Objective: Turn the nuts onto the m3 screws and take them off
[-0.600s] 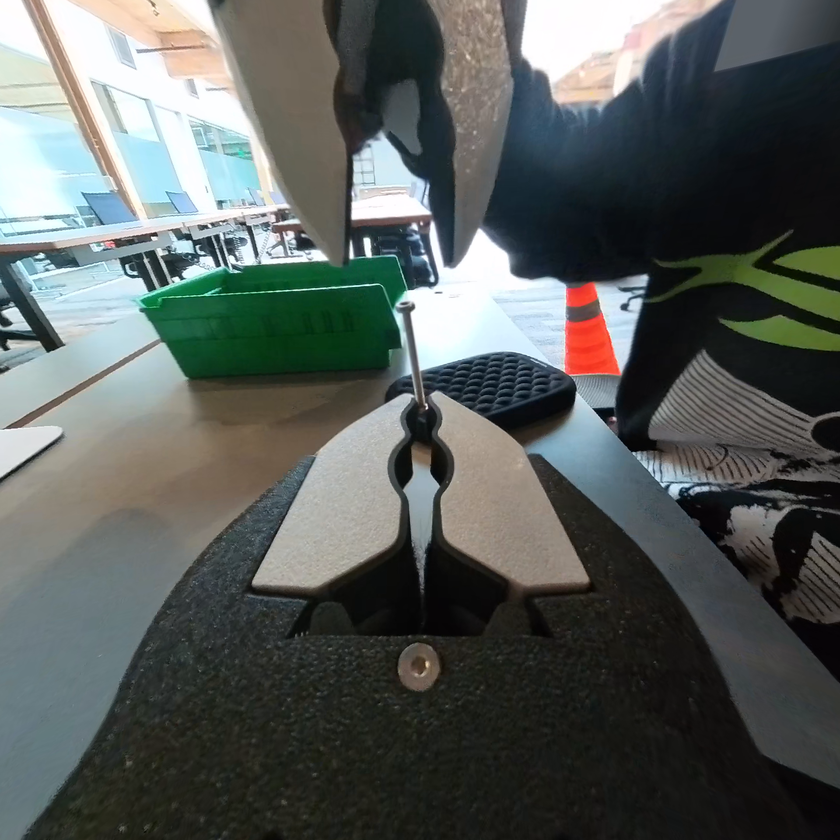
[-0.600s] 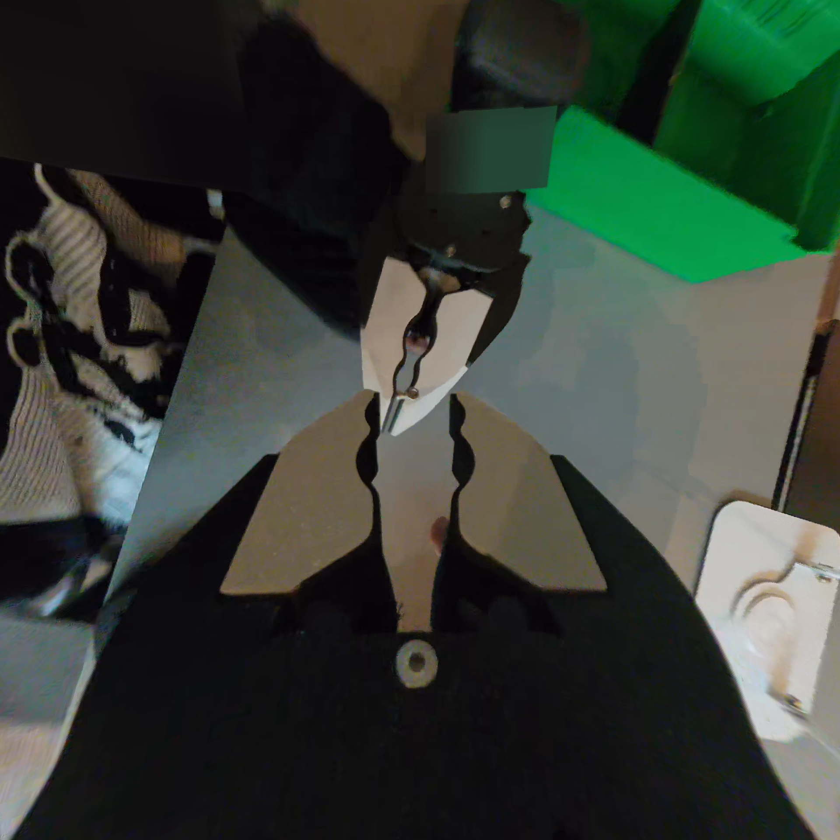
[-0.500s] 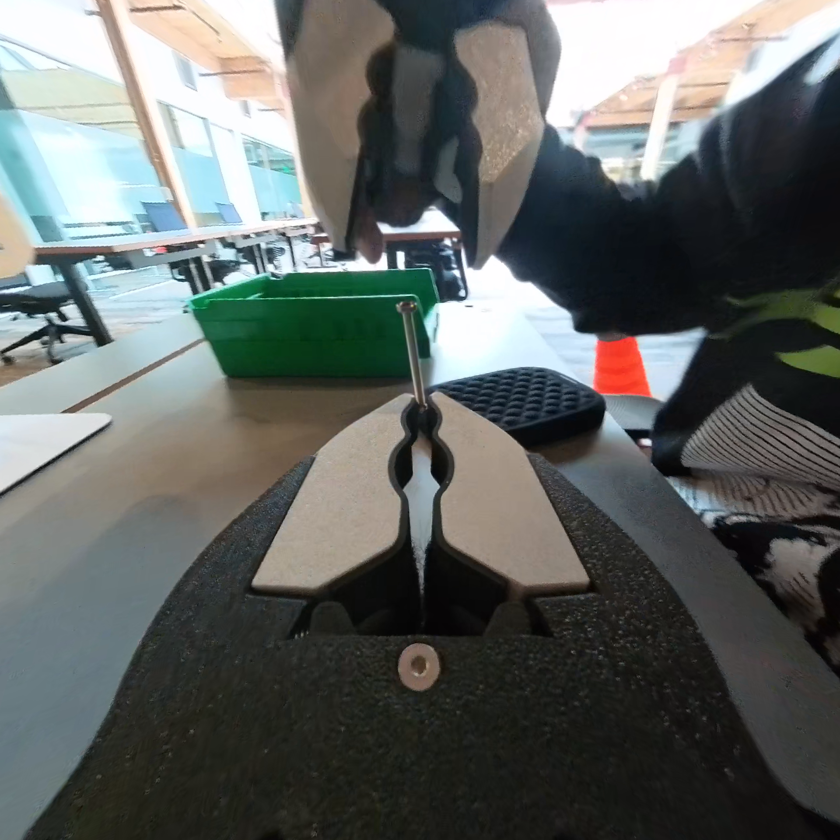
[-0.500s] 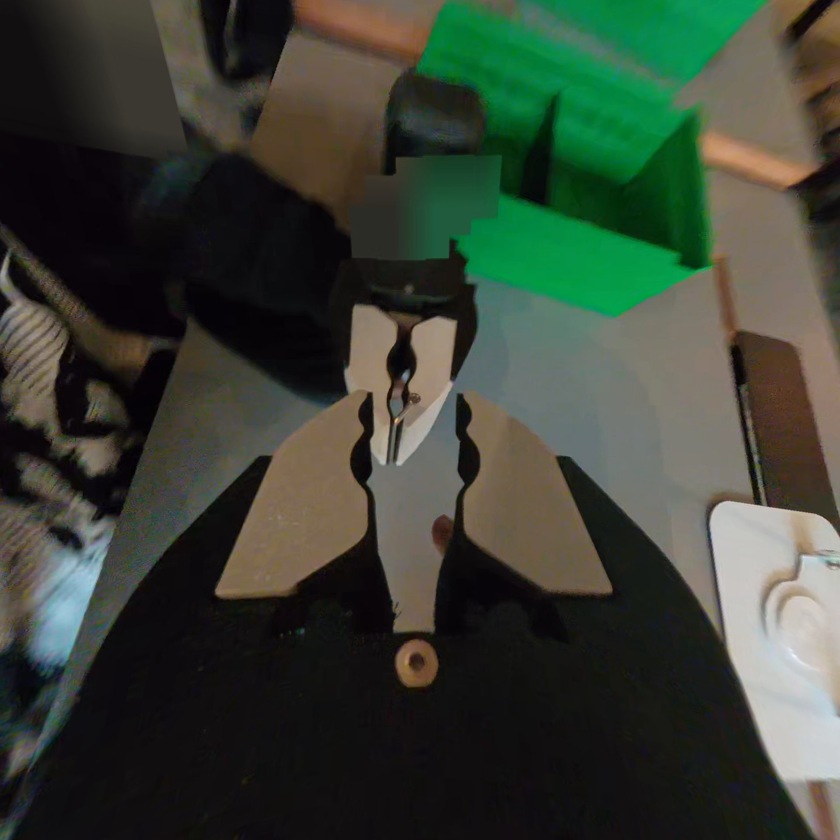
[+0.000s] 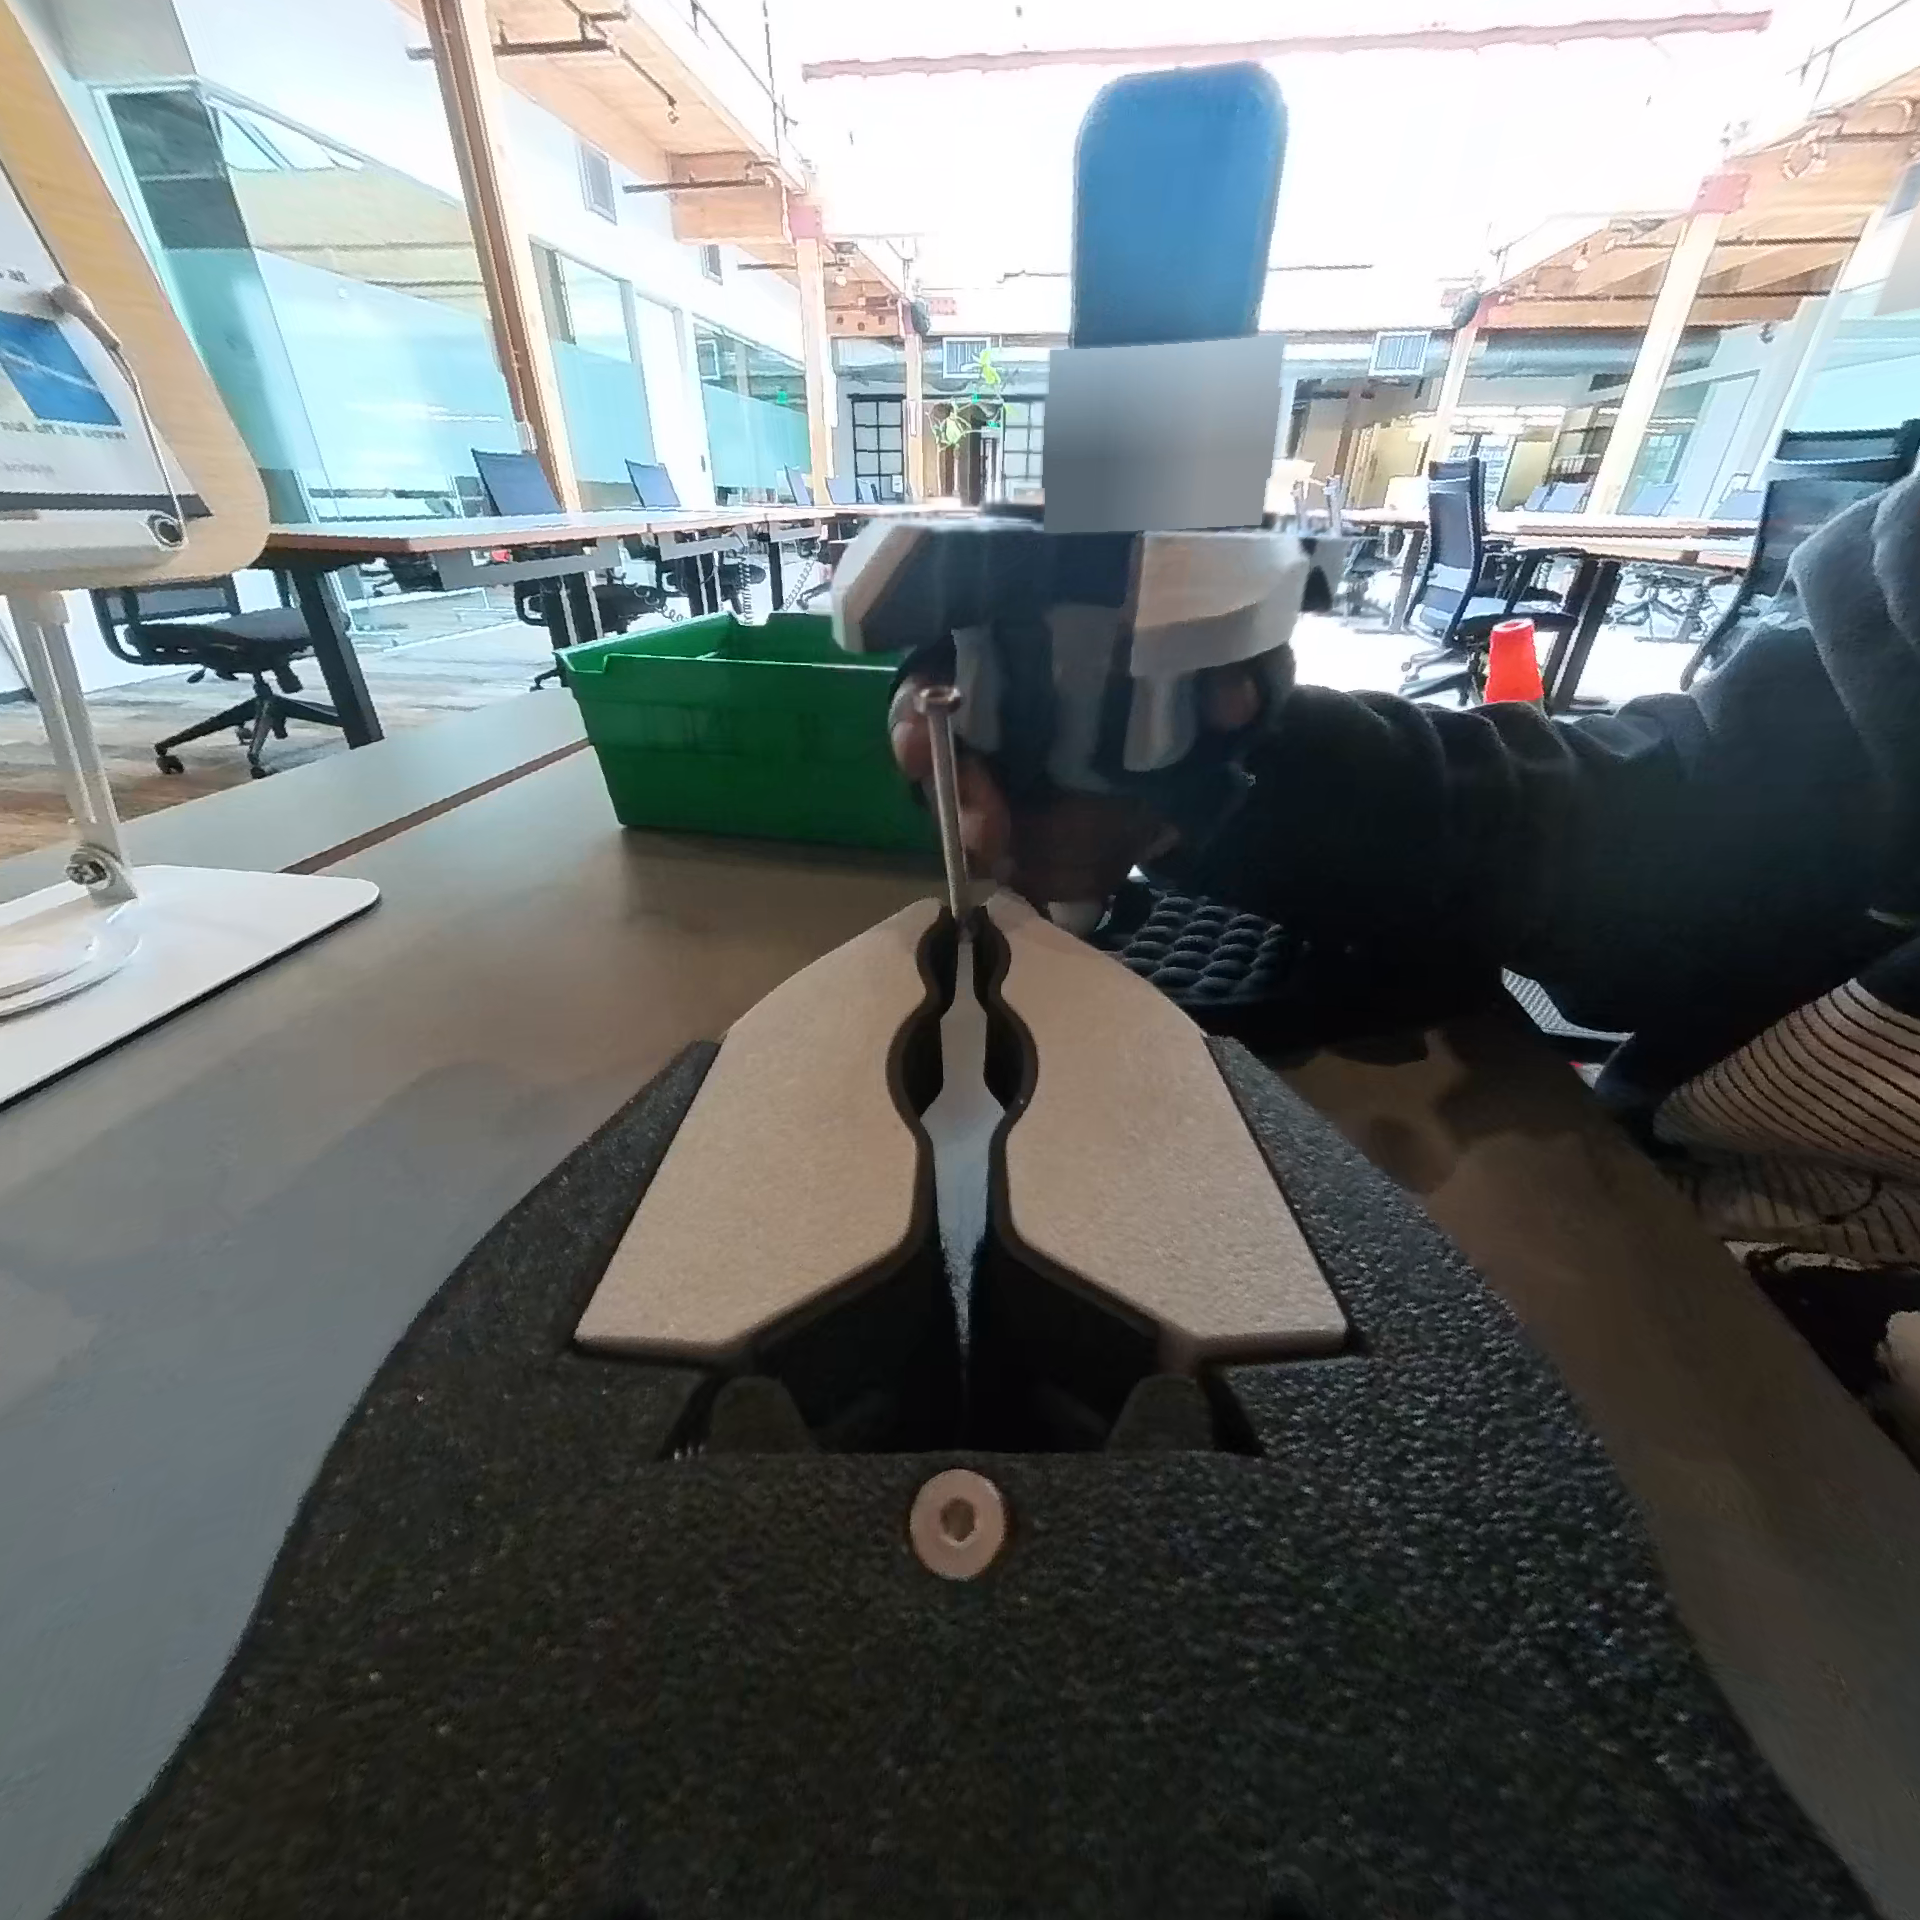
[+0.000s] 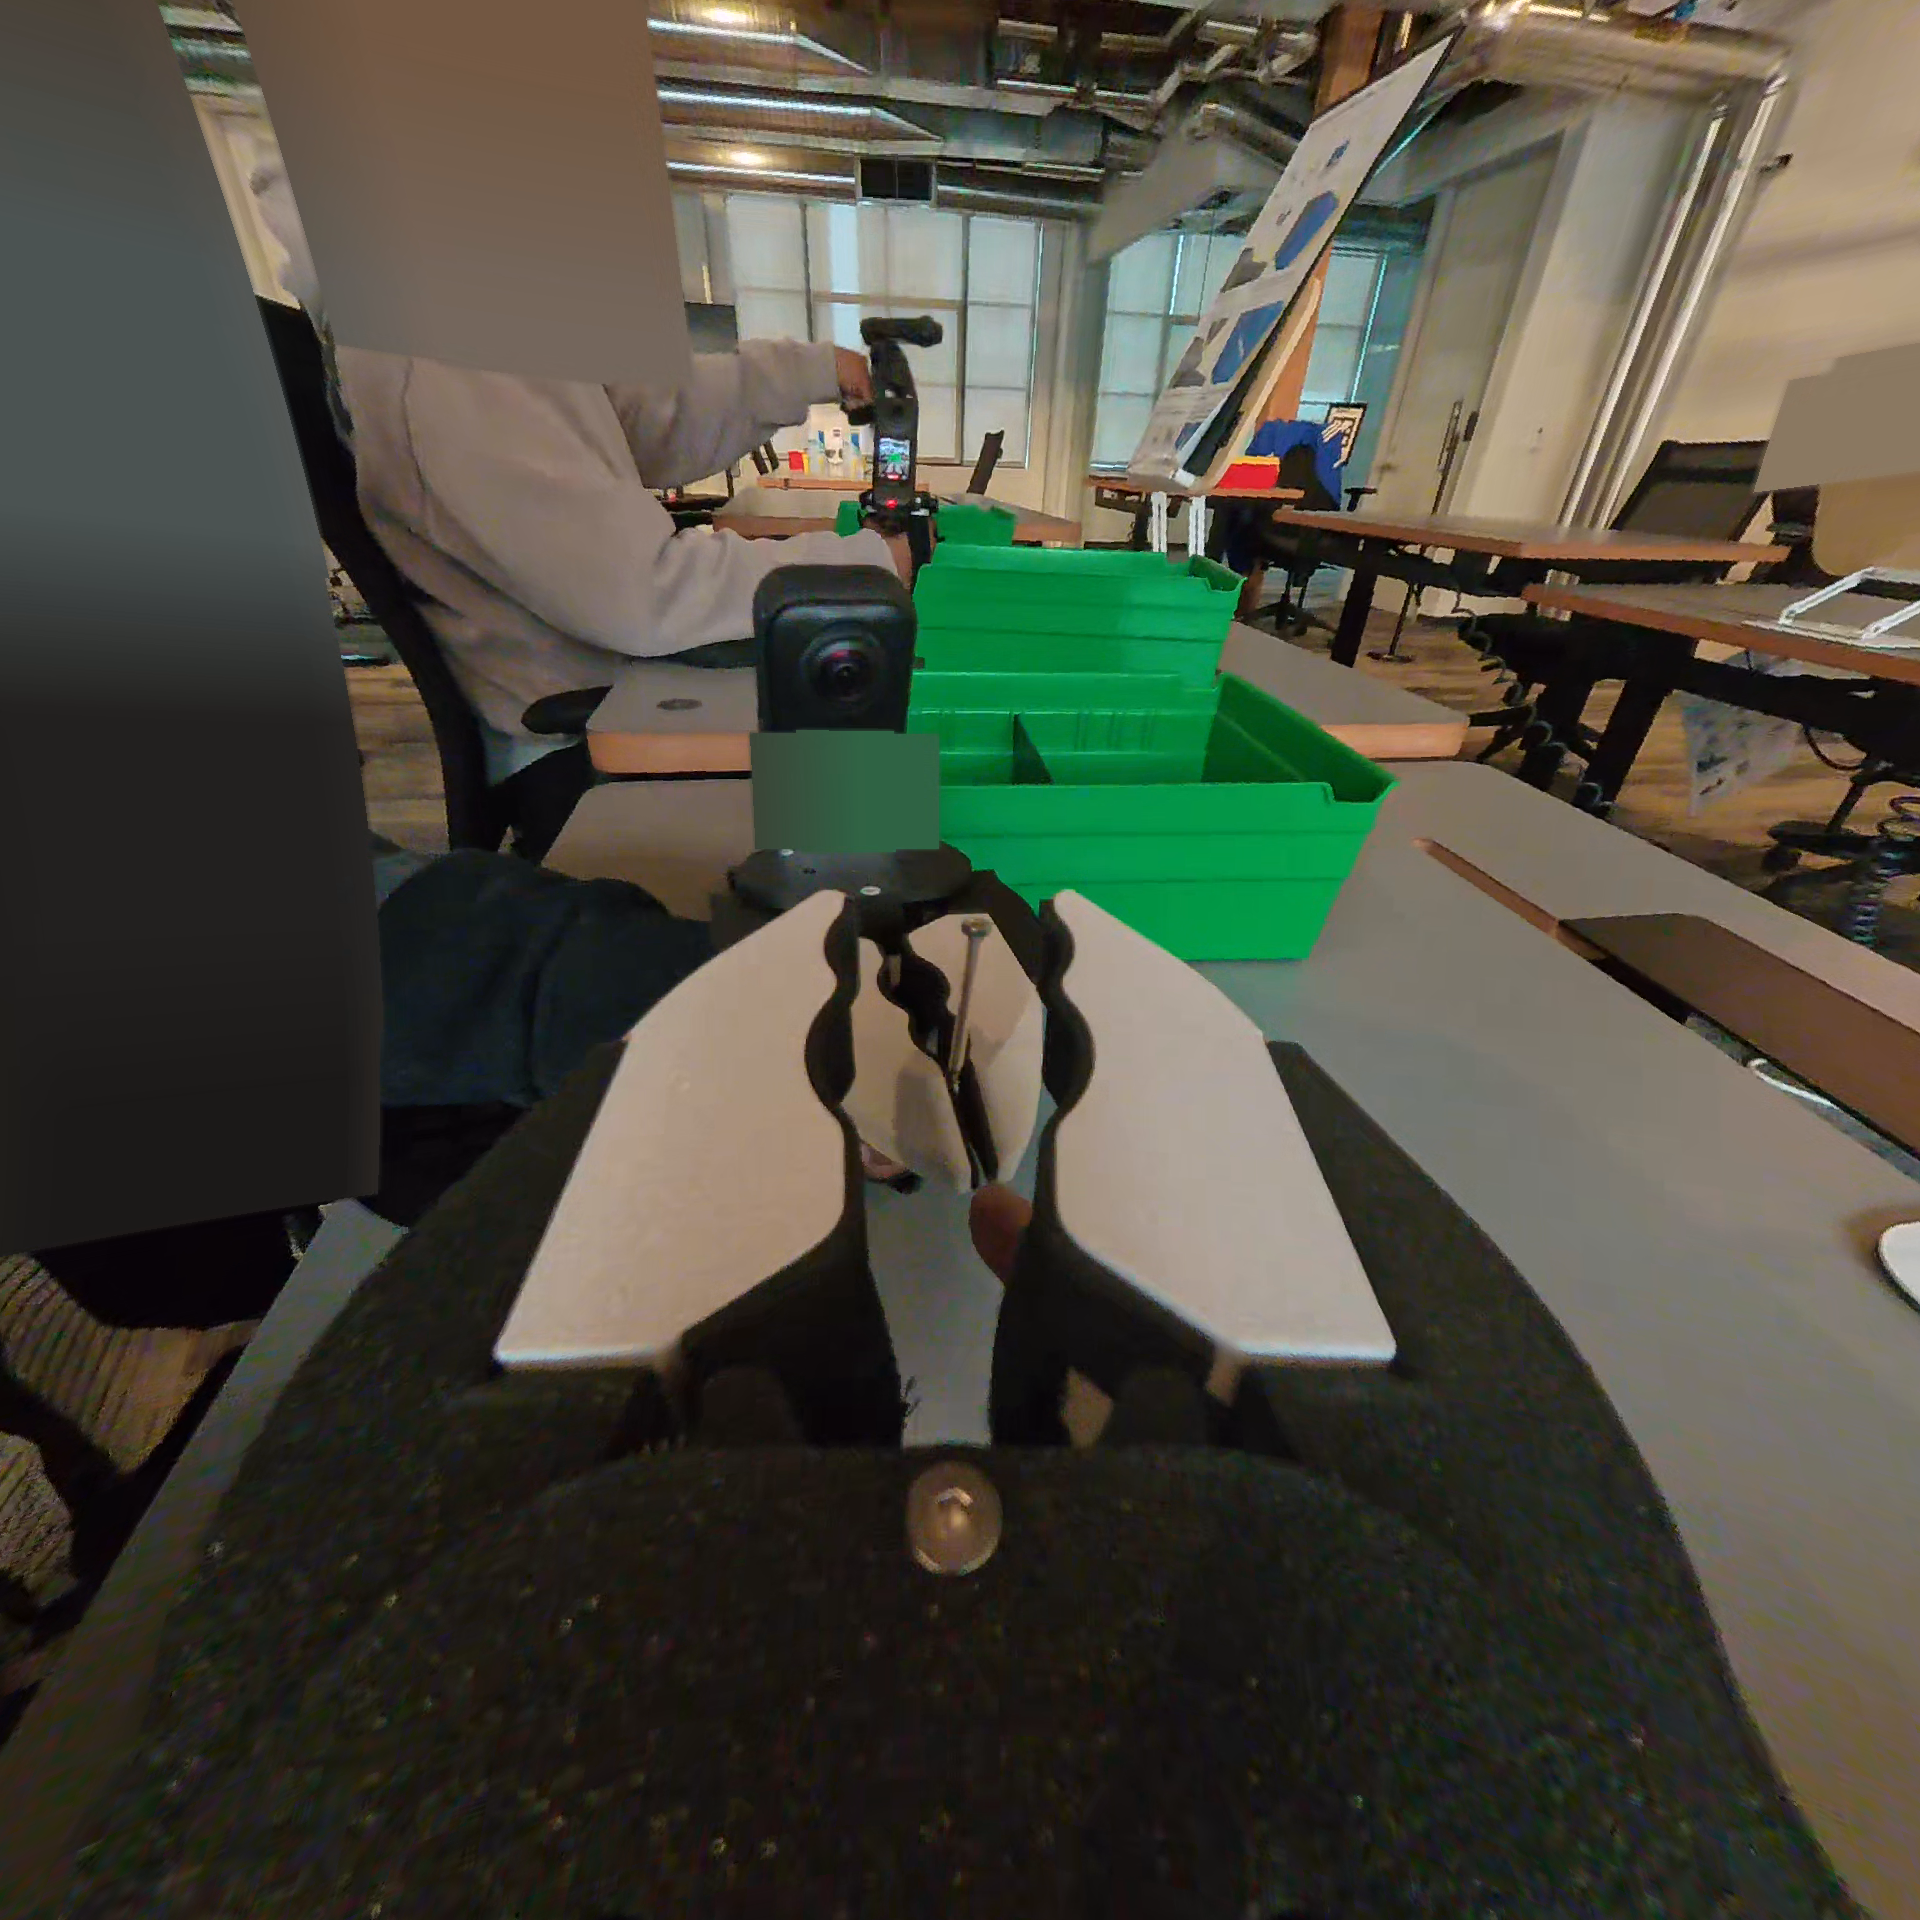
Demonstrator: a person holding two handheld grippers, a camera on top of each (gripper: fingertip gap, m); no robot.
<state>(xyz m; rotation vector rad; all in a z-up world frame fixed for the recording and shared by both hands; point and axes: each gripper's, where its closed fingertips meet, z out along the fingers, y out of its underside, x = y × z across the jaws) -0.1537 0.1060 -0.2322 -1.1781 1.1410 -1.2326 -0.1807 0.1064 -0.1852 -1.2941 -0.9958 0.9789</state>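
Your left gripper [image 5: 964, 920] clamps the screw [image 5: 943, 800] upright by its tip. Your right gripper [image 6: 948, 914] stands released around it. No nut seen; threading not yet begun.

A green bin [image 6: 1164, 831] (divided inside) sits beside a black mat [image 5: 1205, 951].

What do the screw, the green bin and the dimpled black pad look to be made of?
Screw: bare metal, likely steel; thin silver shaft with a bright sheen, clamped in the shut left gripper.
Green bin: moulded plastic, smooth and slightly glossy, uniform colour with ribbed walls and a divider.
Black pad: probably rubber or soft foam; matte with a dimpled honeycomb surface, though the look alone leaves it open.
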